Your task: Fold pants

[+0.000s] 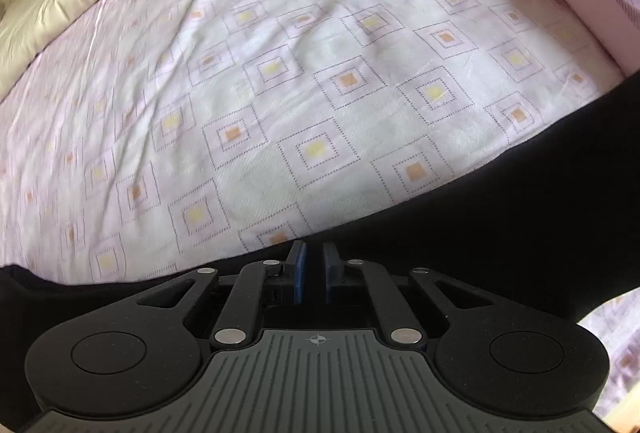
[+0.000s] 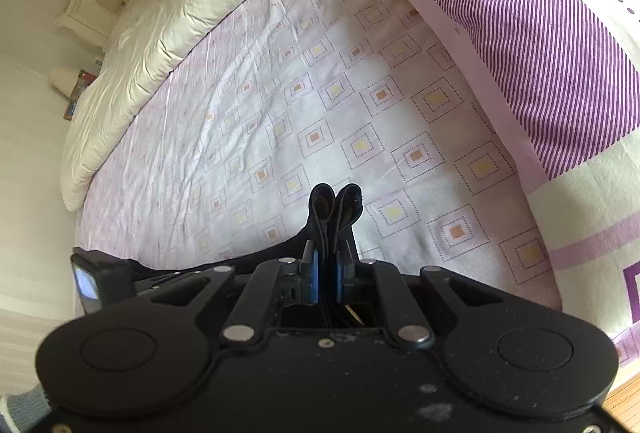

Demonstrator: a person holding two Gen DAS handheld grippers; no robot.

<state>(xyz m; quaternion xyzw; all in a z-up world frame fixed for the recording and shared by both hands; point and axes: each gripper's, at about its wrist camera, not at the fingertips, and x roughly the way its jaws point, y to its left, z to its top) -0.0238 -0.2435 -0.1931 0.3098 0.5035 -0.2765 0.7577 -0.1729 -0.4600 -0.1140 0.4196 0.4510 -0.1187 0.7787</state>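
Pants (image 1: 500, 201), black, stretch across the patterned bedsheet (image 1: 280, 93). The left gripper (image 1: 315, 265) is nearly closed, pinching their edge; the right gripper (image 2: 328, 269) is clamped on a bunched fold with a zipper.

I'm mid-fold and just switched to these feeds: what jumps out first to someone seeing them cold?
The black pants dominate: a dark band sweeps across the bottom of the left wrist view, and a bunched fold of them sticks up between the blue pads of the right gripper, which is shut on it. Behind lies the pink square-patterned bedsheet, with a purple-striped pillow at upper right.
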